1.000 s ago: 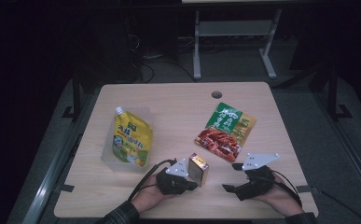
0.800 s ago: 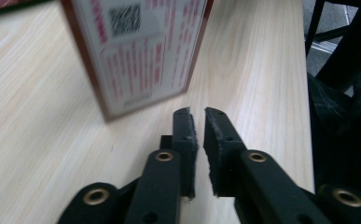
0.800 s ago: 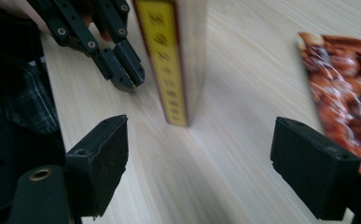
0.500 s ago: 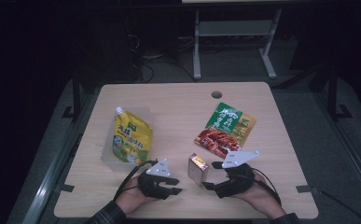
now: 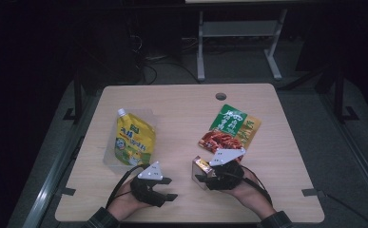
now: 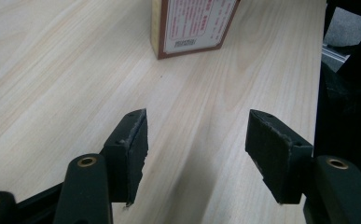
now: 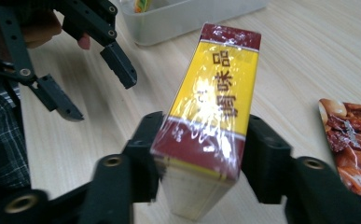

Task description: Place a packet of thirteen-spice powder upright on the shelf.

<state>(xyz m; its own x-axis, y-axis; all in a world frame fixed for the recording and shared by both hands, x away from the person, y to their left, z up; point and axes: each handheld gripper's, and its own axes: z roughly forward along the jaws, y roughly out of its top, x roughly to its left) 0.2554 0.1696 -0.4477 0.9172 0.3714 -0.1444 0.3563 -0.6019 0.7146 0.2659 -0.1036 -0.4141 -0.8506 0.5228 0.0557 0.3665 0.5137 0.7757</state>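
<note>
Right gripper view, nearest field: the right gripper (image 7: pixel 201 158) had its jaws closed on the near end of the box (image 7: pixel 211 107), one pad on each long side. The box's long axis ran away from the jaws, along the line of the gripper, with the yellow face up. Beyond the box's left side stood the left gripper (image 7: pixel 96 84), jaws parted and holding nothing, well clear of the box. Beyond the box's far end lay a clear tray (image 7: pixel 187 18); to the box's right, the edge of a red pouch (image 7: pixel 350 140).

Left gripper view: the same box (image 6: pixel 192 25) stood ahead of the wide-open jaws, apart from them.

High view: the box (image 5: pixel 201 169) sat near the table's (image 5: pixel 181 104) front edge, between the two grippers, against the right one (image 5: pixel 215 176); the left gripper (image 5: pixel 165 190) lay to its left. Farther back lay a yellow pouch (image 5: pixel 134 140) and the red pouch (image 5: pixel 229 130). Any next move of the box probably fell to the right hand.
</note>
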